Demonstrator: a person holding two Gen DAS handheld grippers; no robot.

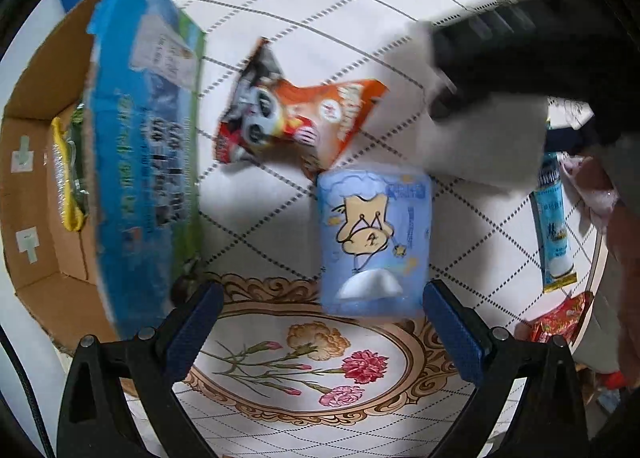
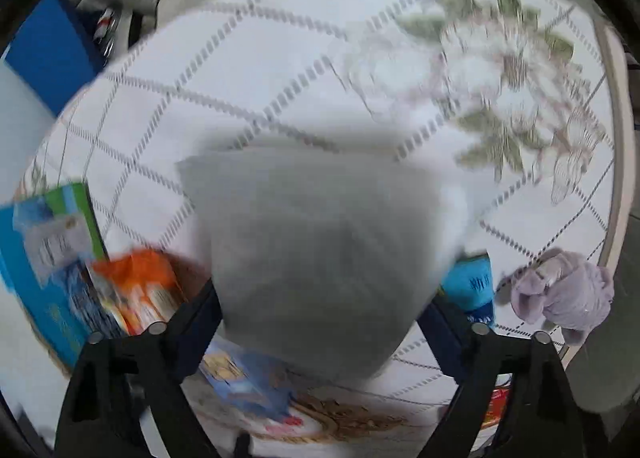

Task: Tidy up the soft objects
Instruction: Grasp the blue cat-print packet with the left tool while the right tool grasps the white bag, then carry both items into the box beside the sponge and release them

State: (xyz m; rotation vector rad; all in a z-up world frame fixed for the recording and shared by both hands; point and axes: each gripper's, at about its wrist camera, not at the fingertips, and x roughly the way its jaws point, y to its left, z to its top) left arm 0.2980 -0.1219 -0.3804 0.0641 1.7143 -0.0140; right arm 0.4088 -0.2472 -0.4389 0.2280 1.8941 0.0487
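- Right claw: wide, white pillow between the jaws over the table; grip unclear.
- Left claw: wide, empty.
- One tissue pack, one orange snack bag, one box.

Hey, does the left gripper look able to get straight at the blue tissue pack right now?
Probably yes. The left gripper is open and points down at the table, with the blue tissue pack lying flat just ahead of its fingertips. Nothing covers the pack; the orange snack bag only meets its far edge.

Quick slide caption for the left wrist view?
Open left gripper hovers above a blue tissue pack and orange snack bag on the tablecloth.
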